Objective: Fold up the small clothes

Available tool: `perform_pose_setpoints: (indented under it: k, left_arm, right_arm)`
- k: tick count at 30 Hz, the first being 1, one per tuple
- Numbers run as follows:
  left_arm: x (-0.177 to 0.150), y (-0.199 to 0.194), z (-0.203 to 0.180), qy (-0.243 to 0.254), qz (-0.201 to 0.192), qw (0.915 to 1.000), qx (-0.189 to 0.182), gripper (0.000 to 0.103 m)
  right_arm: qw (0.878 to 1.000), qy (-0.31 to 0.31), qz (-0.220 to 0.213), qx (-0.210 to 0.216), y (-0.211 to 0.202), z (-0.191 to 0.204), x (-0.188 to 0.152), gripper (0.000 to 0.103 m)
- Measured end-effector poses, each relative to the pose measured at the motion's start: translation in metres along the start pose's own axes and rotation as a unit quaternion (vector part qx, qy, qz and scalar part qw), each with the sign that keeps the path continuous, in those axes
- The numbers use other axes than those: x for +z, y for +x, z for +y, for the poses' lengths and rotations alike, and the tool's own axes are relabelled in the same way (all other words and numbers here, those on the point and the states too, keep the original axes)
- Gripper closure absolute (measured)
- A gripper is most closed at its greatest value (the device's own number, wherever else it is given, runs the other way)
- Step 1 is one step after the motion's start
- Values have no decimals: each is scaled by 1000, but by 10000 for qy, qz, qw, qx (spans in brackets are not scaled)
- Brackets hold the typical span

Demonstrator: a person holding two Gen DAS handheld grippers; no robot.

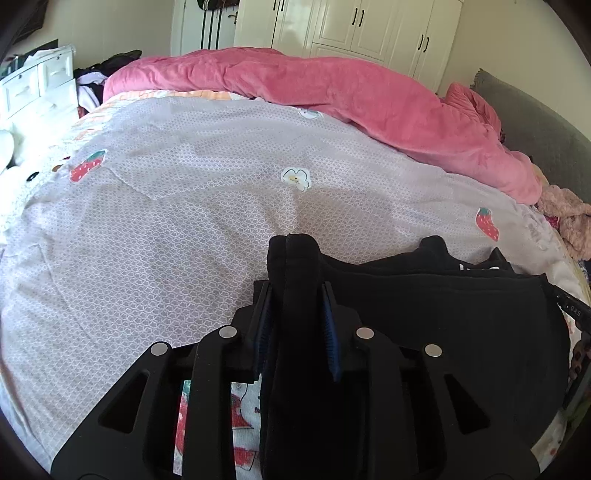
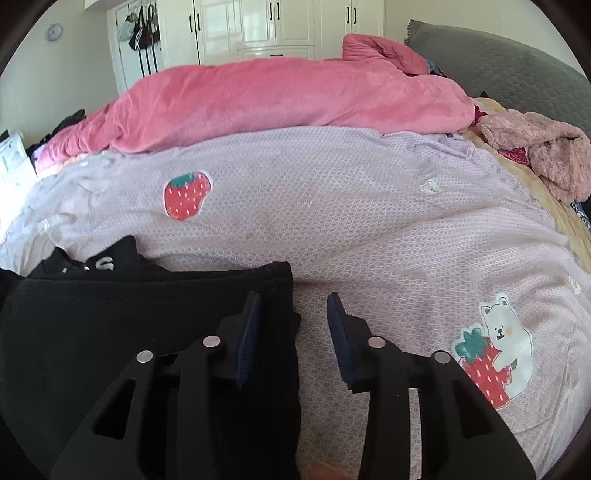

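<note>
A black garment (image 1: 424,306) lies on the lilac bed cover (image 1: 184,206), at the lower right of the left wrist view. My left gripper (image 1: 297,291) is shut on a raised fold of its left edge, which stands up between the pads. In the right wrist view the same black garment (image 2: 110,325) lies at the lower left, with white lettering at its far edge. My right gripper (image 2: 293,299) is open at the garment's right edge. Its left finger (image 2: 247,332) is over the cloth and its right finger (image 2: 341,332) is over the bed cover (image 2: 369,221).
A pink quilt (image 1: 332,92) is bunched along the far side of the bed. A grey headboard (image 2: 498,66) and a fluffy pink garment (image 2: 543,155) are at the right. White wardrobes (image 1: 351,29) stand behind, and a white drawer unit (image 1: 33,85) at the left.
</note>
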State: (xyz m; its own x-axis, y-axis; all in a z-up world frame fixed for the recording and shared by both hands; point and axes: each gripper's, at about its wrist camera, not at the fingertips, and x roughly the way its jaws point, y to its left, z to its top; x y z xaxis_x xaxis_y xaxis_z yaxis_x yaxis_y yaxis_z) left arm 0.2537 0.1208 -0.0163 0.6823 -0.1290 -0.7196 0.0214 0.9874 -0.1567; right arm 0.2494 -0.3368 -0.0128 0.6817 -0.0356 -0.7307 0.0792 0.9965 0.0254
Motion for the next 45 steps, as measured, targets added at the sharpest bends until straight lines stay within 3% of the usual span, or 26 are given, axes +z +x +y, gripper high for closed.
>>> perform_pose_setpoints:
  k: [3, 13, 22, 38, 45]
  left_arm:
    - [2, -7, 1, -51, -55, 10000, -54, 71]
    - [-4, -37, -4, 139, -349, 9993, 67, 62]
    - [-19, -62, 4, -46, -504, 9987, -10, 49]
    - [-82, -97, 34, -586, -421, 9968, -329, 46]
    - [-101, -101, 35, -802, -215, 9924, -907, 46]
  right_arm:
    - [9998, 139, -7, 105, -9, -5, -2, 58]
    - [9989, 326, -67, 318, -41, -13, -20, 49]
    - [9985, 350, -98, 420, -64, -15, -36, 43]
    - [9971, 323, 94, 685, -92, -22, -79, 42]
    - [9962, 352, 64, 800, -100, -21, -87, 42]
